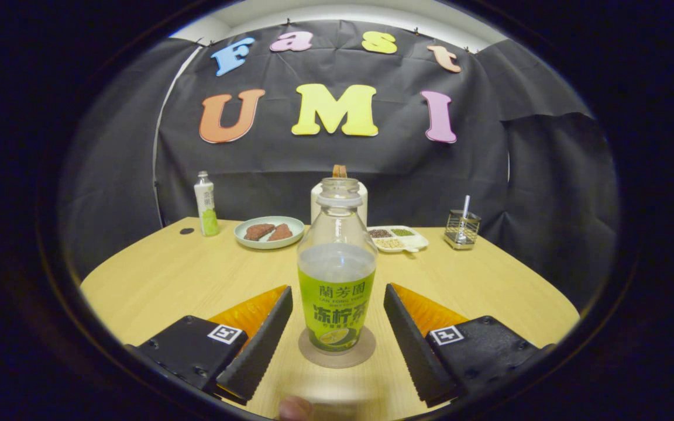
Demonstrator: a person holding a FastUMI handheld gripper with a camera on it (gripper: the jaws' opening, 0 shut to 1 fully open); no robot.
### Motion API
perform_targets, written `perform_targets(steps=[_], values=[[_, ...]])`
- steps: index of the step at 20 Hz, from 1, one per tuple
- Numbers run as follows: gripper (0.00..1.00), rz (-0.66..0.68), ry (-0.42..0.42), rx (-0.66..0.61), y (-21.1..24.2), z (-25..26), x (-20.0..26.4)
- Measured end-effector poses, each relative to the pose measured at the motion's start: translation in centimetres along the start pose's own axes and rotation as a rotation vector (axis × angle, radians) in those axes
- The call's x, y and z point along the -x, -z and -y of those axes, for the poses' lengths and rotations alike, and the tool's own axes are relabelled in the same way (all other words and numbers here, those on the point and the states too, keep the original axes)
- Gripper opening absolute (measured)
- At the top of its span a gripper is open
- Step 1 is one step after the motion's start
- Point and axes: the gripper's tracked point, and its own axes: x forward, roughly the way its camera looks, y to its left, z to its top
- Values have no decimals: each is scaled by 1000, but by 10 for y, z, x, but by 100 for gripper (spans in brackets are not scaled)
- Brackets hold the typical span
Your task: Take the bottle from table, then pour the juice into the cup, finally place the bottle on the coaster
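Item: second small bottle, far beyond fingers, to the left. Untouched.
Item: plate w/ two brown pieces, beyond fingers.
Item: gripper, fingers spread open, gripping nothing.
Item: juice bottle, uncapped, upright on round coaster, between fingers, clear of both.
Item: compartment tray, metal holder, beyond fingers, to the right.
Status: bottle on coaster, so placing prob. done; cup not identified, pour unconfirmed.

Wooden table (rounded edge), black cloth wall
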Motion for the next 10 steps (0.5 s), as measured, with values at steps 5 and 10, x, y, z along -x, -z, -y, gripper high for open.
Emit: perform_targets(steps=[5, 10], values=[[100, 37, 9, 23, -2, 0, 60], [100, 114, -2, 24, -13, -6, 128]])
